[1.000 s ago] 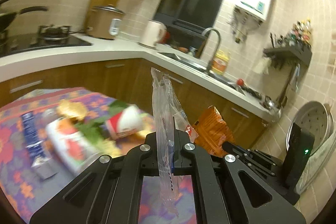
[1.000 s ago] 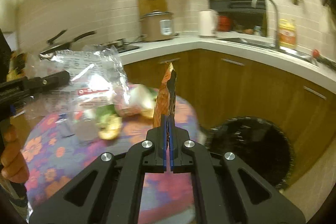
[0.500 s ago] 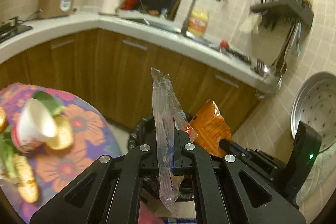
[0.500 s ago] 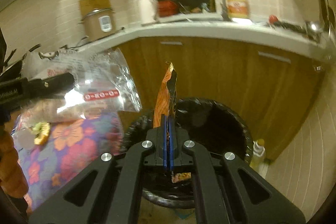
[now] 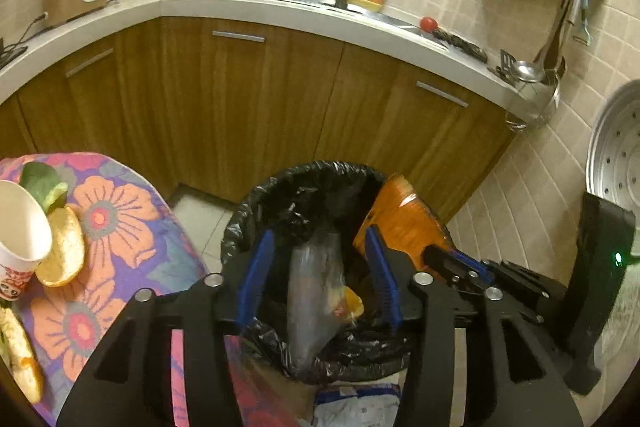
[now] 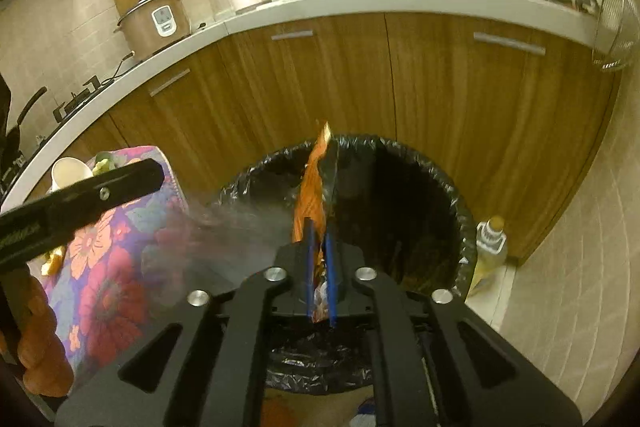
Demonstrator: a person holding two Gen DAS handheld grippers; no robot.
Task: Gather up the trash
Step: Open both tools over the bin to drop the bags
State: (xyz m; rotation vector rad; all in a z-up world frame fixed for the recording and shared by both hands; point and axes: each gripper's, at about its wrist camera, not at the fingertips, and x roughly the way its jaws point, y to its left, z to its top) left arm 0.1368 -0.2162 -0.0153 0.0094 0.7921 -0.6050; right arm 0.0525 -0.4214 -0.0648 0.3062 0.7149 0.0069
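A black-lined trash bin [image 5: 256,199] stands on the floor below both grippers. My left gripper [image 5: 318,233] hangs over it with its jaws opening wide. A clear plastic wrapper [image 5: 316,291] drops between them, free of the pads. My right gripper [image 6: 319,225] is also above the bin [image 6: 440,179], and its jaws are opening. The pads have parted a little, and an orange snack wrapper [image 6: 314,179] still stands upright between them. In the left wrist view the orange wrapper [image 5: 404,223] shows at the bin's right rim. The clear wrapper [image 6: 240,227] is a blur in the right wrist view.
A table with a floral cloth [image 5: 120,227] stands left of the bin, bearing a paper cup [image 5: 20,227] and bread scraps [image 5: 64,251]. Wooden cabinets [image 5: 240,107] lie behind. A yellow bottle [image 6: 490,247] stands on the floor right of the bin. A metal steamer tray [image 5: 616,167] leans at right.
Both grippers swung from over the table to above the bin and sank. The left jaws opened and let go of the clear wrapper. The right pads parted slightly around the orange wrapper.
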